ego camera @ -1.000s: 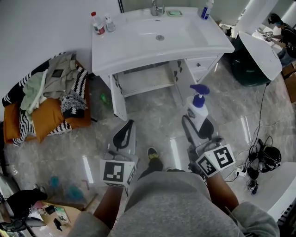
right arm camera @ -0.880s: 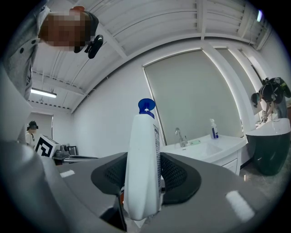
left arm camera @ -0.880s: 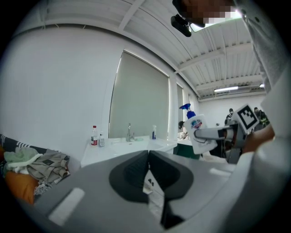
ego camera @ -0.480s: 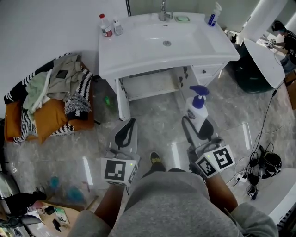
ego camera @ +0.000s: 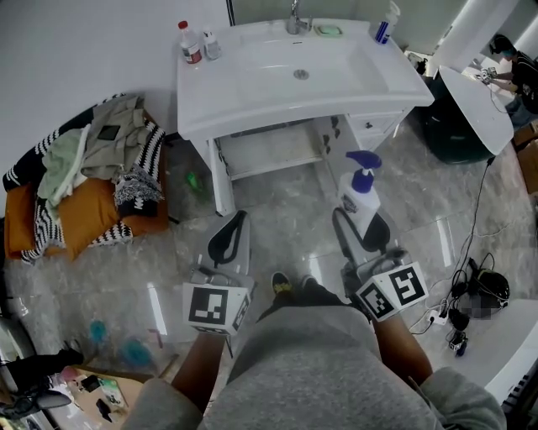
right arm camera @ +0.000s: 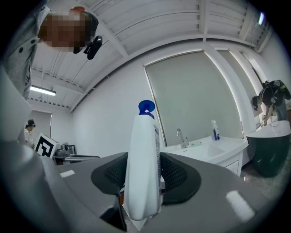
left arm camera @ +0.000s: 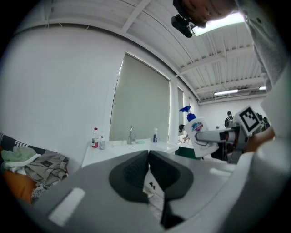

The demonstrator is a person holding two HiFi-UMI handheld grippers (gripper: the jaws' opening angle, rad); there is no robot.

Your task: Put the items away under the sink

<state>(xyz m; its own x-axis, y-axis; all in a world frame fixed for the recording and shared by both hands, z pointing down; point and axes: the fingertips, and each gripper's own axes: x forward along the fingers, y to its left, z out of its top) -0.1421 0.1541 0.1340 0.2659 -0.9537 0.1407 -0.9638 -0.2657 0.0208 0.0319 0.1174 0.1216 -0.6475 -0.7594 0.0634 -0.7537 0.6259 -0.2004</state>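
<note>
White spray bottle [ego camera: 361, 195], blue trigger, stands upright, clamped in R gripper [ego camera: 361, 225], well short of open cabinet [ego camera: 271, 149] under sink. L gripper [ego camera: 229, 241] closed, empty. Risk: tall top clips cabinet's upper edge, bottle twists out.

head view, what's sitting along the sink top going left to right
red-capped bottle → small clear bottle → faucet → green soap dish → blue-and-white bottle
</note>
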